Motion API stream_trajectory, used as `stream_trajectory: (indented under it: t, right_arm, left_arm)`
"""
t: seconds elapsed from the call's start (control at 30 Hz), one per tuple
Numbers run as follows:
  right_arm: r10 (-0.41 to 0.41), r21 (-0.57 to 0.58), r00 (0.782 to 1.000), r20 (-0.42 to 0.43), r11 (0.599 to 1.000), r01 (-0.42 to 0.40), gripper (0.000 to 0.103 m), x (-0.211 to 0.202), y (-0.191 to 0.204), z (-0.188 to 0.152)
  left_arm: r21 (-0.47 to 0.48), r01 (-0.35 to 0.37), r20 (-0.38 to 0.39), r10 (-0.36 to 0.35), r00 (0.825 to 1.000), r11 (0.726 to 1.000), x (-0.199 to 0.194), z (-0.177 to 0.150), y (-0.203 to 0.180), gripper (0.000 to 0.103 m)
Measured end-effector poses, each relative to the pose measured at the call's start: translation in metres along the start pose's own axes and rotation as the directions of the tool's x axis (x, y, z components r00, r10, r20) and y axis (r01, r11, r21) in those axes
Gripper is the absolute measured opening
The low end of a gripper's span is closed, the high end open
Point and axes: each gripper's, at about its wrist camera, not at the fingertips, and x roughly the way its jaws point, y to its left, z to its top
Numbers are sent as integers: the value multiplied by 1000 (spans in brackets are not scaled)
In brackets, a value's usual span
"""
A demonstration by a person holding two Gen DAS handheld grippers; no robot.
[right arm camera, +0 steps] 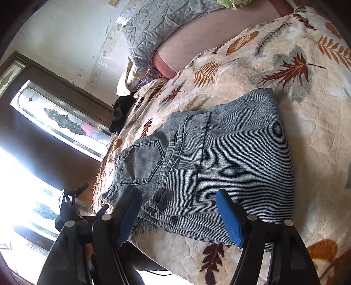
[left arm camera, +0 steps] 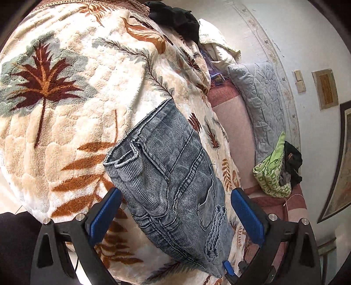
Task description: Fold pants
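The blue-grey denim pants (left arm camera: 171, 175) lie folded into a compact stack on the leaf-patterned fleece blanket (left arm camera: 65, 109). In the left wrist view my left gripper (left arm camera: 175, 212) is open, its blue pads (left arm camera: 105, 214) standing wide on either side of the stack and not pressing it. In the right wrist view the pants (right arm camera: 219, 157) show a back pocket and folded legs. My right gripper (right arm camera: 179, 217) is open at their near edge, and its pads (right arm camera: 230, 221) do not clamp the cloth. The blanket (right arm camera: 285, 87) spreads beyond the stack.
A black garment (left arm camera: 175, 19) lies at the blanket's far end. A grey quilted pillow (left arm camera: 261, 105) and a green patterned cloth bundle (left arm camera: 272, 173) sit by the wall. The bed edge (right arm camera: 109, 175) drops off toward a bright window (right arm camera: 61, 122).
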Motion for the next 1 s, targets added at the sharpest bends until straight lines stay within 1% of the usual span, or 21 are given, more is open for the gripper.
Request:
stream_trajectory:
  t: [0.03, 0.1, 0.23, 0.37, 0.4, 0.43, 0.47, 0.57, 0.63, 0.67, 0.73, 0.8, 0.87, 1.0]
  right_arm:
    - [-3, -2, 1000, -1, 1000, 3, 73, 0, 0, 0]
    - [-5, 5, 1000, 0, 1000, 5, 73, 0, -3, -1]
    - [-6, 19, 1000, 4, 1000, 6, 73, -1, -8, 0]
    - [-3, 7, 1000, -5, 1000, 3, 73, 2, -6, -1]
    - [-1, 2, 1000, -8, 1000, 1, 73, 3, -5, -1]
    - [0, -1, 1000, -11, 1000, 0, 73, 4, -4, -1]
    - [-2, -1, 1000, -14, 1000, 2, 73, 5, -4, -2]
    - [-10, 7, 1000, -18, 1000, 10, 73, 6, -7, -2]
    - [-11, 7, 1000, -15, 1000, 11, 73, 6, -7, -2]
    - [-13, 5, 1000, -16, 1000, 13, 73, 6, -7, -2]
    - [-18, 3, 1000, -17, 1000, 18, 73, 7, -7, -2]
    - [-29, 1, 999, -18, 1000, 29, 73, 8, -5, -2]
    - [-35, -6, 999, -24, 999, 35, 73, 10, 0, -1]
    - [-19, -44, 998, -54, 999, 17, 73, 22, 22, 0]
  left_arm:
    - [-3, -2, -5, 2, 1000, 1000, 3, 1, 2, 100]
    - [-7, -35, 6, 35, 999, 999, 6, 2, 5, 100]
    - [-9, -41, 11, 41, 999, 999, 9, 4, 6, 100]
    - [7, -51, 22, 50, 998, 999, 15, 6, 1, 99]
    - [11, -52, 23, 51, 998, 999, 16, 5, 0, 98]
    - [20, -55, 23, 54, 998, 998, 17, 5, 0, 94]
    - [29, -61, 20, 60, 998, 998, 18, 5, -1, 92]
    - [24, -72, 18, 72, 997, 997, 23, 5, 2, 92]
    - [48, -92, 25, 91, 996, 995, 24, 3, 0, 92]
    - [75, -111, 27, 110, 994, 991, 27, 1, -3, 92]
    - [135, -157, 34, 153, 988, 978, 31, -3, -9, 92]
    - [175, -189, 41, 185, 982, 966, 34, -5, -13, 92]
    - [200, -205, 43, 200, 979, 958, 36, -7, -15, 94]
    - [245, -223, 30, 223, 974, 943, 41, -8, -18, 96]
